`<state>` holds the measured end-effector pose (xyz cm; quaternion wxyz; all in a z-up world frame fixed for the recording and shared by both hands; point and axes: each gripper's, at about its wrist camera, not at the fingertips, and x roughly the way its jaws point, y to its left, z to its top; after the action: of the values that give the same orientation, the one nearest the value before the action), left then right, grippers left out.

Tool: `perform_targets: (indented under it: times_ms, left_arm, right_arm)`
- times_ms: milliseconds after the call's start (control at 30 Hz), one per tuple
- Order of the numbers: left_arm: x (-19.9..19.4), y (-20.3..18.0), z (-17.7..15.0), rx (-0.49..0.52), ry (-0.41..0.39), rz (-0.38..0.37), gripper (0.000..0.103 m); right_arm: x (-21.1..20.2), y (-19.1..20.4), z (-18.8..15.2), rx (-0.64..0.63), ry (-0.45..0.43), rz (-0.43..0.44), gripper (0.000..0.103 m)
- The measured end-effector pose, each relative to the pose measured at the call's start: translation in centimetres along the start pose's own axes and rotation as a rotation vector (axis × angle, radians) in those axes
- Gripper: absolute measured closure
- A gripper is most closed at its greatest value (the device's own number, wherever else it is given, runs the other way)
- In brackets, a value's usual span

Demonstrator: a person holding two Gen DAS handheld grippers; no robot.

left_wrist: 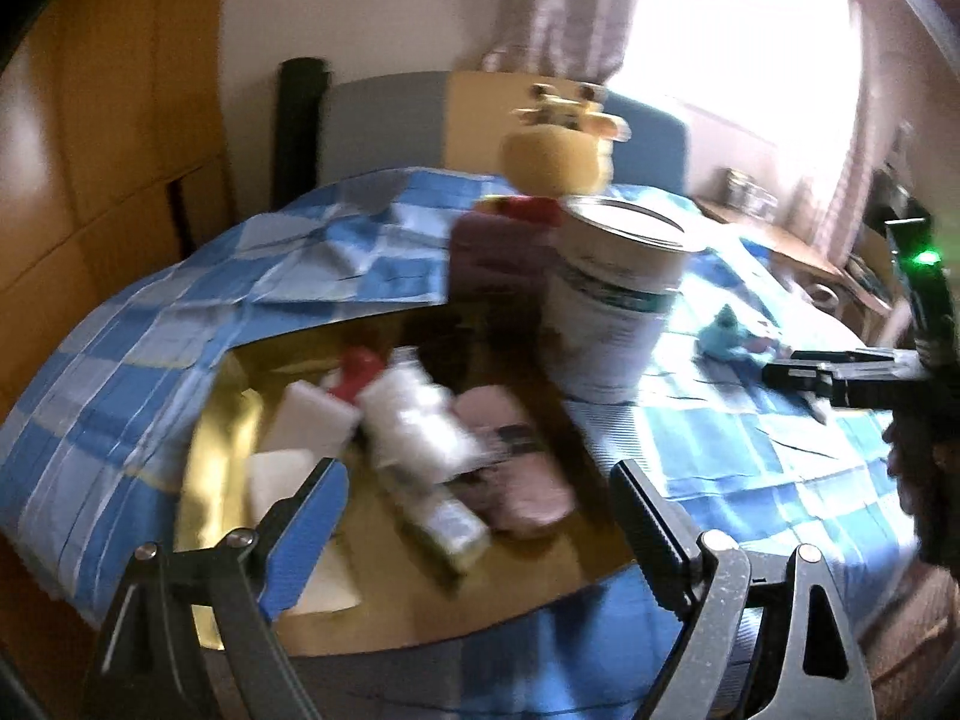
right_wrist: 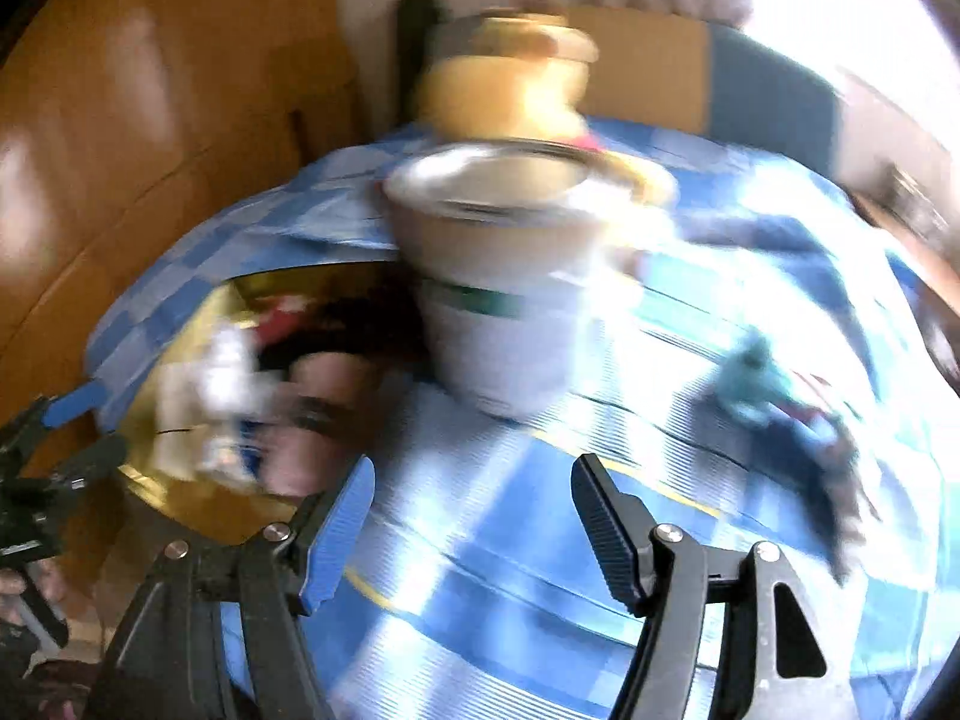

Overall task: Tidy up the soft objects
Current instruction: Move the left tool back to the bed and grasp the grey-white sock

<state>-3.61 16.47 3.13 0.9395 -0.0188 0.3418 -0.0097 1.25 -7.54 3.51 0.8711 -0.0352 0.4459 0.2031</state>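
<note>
A gold tray (left_wrist: 210, 468) on the blue checked cloth holds soft items: a pink roll (left_wrist: 510, 462), a white wrapped bundle (left_wrist: 420, 420), white sponges (left_wrist: 312, 414) and a red piece (left_wrist: 360, 372). My left gripper (left_wrist: 480, 516) is open and empty just above the tray's near side. A yellow plush toy (left_wrist: 558, 150) sits behind a white tin (left_wrist: 612, 300). A small teal soft toy (left_wrist: 726, 336) lies on the cloth to the right; it also shows in the right wrist view (right_wrist: 750, 384). My right gripper (right_wrist: 474, 516) is open and empty above the cloth, before the tin (right_wrist: 504, 300). Both views are blurred.
A maroon object (left_wrist: 492, 258) stands left of the tin. Wooden cabinets (left_wrist: 90, 150) fill the left. A blue headboard (left_wrist: 648, 138) and a bright curtained window (left_wrist: 750, 60) lie behind. A wooden side table with jars (left_wrist: 756, 210) is at the far right.
</note>
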Motion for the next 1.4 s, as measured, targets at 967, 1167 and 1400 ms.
perform_targets:
  times_ms: [967,1167,1400]
  left_arm:
    - [14.2,-28.9,6.6,0.262,0.247,-0.466,0.019]
    - [19.8,-34.8,8.0,0.238,0.297,-0.455,0.016]
    - [25.3,-39.2,8.2,0.201,0.299,-0.418,0.01]
  right_arm:
    - [-6.7,-26.8,-11.5,1.096,-0.245,-0.25,0.034]
    - [-7.1,-27.1,-11.7,1.129,-0.275,-0.185,0.034]
    - [-7.2,-27.0,-11.6,1.129,-0.292,-0.135,0.034]
